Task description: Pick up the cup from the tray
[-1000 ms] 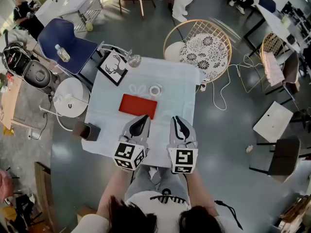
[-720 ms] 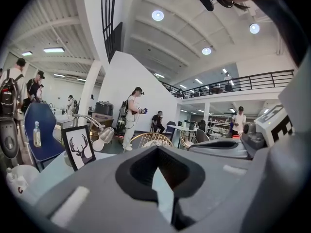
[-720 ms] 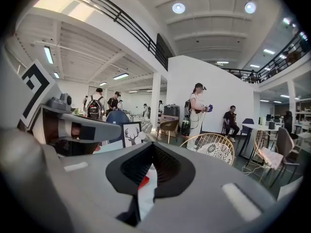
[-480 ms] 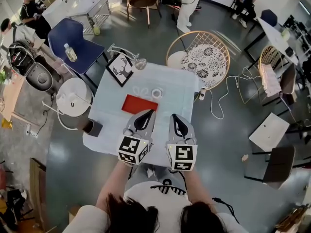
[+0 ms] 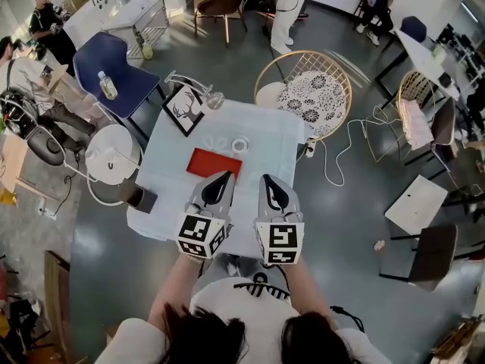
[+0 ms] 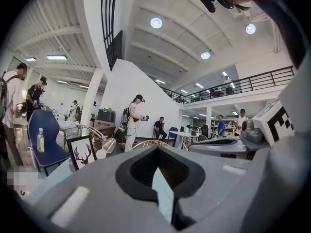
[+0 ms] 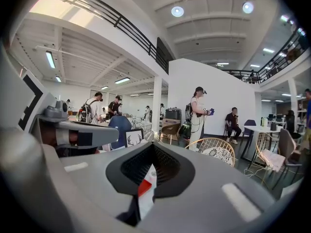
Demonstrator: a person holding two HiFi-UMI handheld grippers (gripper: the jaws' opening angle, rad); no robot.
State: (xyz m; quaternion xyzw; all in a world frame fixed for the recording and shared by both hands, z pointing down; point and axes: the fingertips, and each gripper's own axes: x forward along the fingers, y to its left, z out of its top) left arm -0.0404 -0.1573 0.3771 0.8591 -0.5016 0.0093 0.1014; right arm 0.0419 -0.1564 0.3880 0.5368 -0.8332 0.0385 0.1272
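cup (image 5: 241, 144) just beyond red tray (image 5: 214, 163) | left gripper (image 5: 226, 175) closed | right gripper (image 5: 266, 178) closed

Tbl cover (image 5: 265, 139) matt pale cloth, tray (image 5: 214, 163) matt red, chair (image 5: 309, 97) wicker.

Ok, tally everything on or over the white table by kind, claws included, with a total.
Claws: 2, left claw and right claw
Red tray: 1
Framed deer picture: 1
Desk lamp: 1
White ring: 1
Clear rings, faint: 2
Dark block at left edge: 1
Total: 9
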